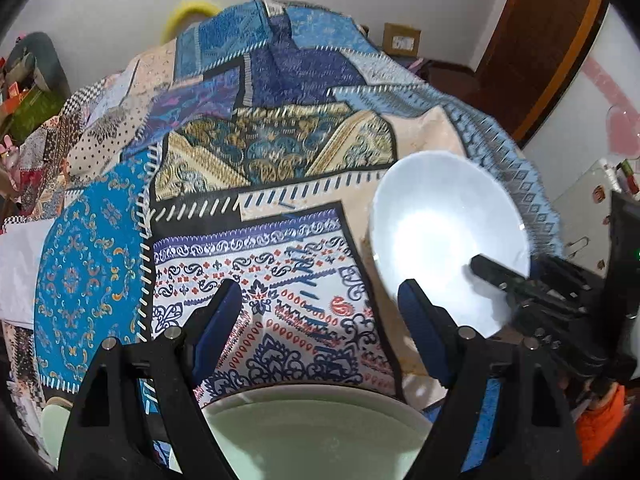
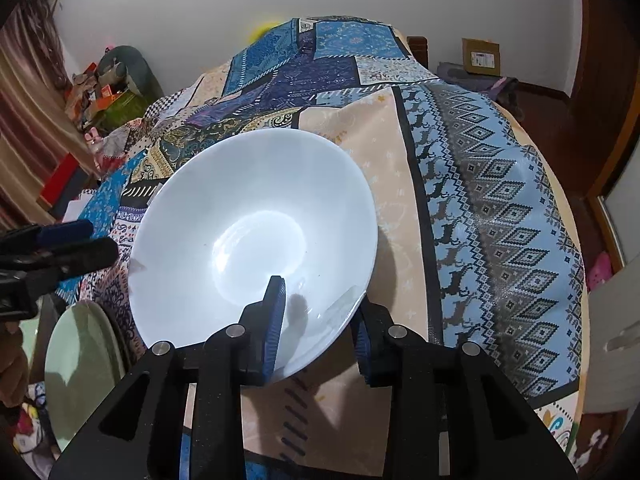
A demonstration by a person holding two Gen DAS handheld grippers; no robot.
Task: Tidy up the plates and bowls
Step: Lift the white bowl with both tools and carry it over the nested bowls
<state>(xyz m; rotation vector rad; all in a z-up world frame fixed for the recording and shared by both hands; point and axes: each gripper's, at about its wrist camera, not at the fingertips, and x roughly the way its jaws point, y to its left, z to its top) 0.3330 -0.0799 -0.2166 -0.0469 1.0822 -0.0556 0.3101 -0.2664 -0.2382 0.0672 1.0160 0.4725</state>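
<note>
A white bowl [image 2: 256, 240] is tilted over the patchwork tablecloth [image 2: 500, 200]. My right gripper [image 2: 320, 300] is shut on its near rim, one blue pad inside the bowl and the other outside, under the wall. In the left wrist view the same bowl [image 1: 440, 232] is at the right, with the right gripper [image 1: 488, 268] reaching in from the side. My left gripper [image 1: 320, 292] stands open with nothing between its fingers, above a pale green plate [image 1: 312, 432] at the near table edge. That plate [image 2: 80, 360] lies left of the bowl, below the left gripper [image 2: 80, 240].
The round table [image 1: 260, 152] is covered by the cloth and drops off at the right. A cardboard box [image 2: 480, 56] sits by the far wall, a wooden door [image 1: 552, 40] at the right. Boxes and clutter [image 2: 108, 92] are piled beyond the table's left side.
</note>
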